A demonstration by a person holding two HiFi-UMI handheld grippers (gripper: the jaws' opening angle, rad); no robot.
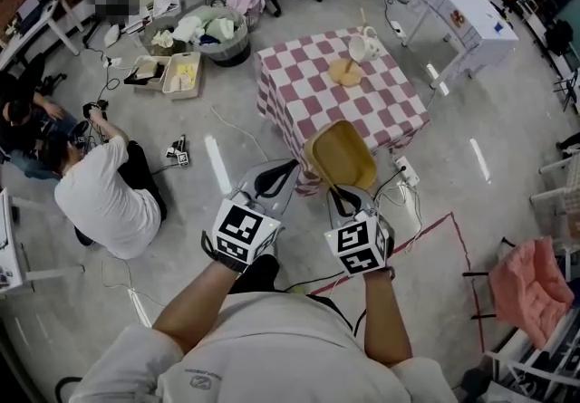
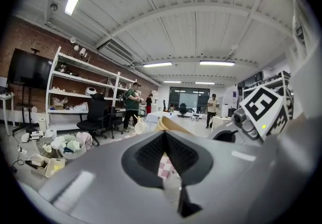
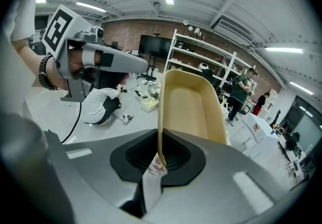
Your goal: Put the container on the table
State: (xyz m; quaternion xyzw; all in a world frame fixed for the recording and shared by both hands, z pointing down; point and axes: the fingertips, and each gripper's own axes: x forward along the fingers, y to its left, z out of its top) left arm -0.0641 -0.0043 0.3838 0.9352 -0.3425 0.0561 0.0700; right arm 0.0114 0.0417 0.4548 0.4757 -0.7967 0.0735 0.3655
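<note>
A tan oval container [image 1: 342, 155] hangs over the floor just in front of the table with the pink-and-white checked cloth [image 1: 381, 107]. My right gripper [image 1: 340, 196] is shut on its near rim. In the right gripper view the container [image 3: 191, 109] stands upright on edge, its rim pinched between the jaws of the right gripper [image 3: 160, 155]. My left gripper [image 1: 272, 179] is to the left of the container, apart from it, and its jaws in the left gripper view [image 2: 165, 140] are shut with nothing between them. The container's edge [image 2: 171, 123] shows beyond them.
On the table stand a white jug [image 1: 365, 45] and a round wooden mat [image 1: 345, 72]. A person in a white shirt [image 1: 104, 197] crouches on the floor at left. A laundry basket [image 1: 213, 34], floor trays [image 1: 181, 73], a power strip [image 1: 405, 172] and a white table [image 1: 471, 16] surround it.
</note>
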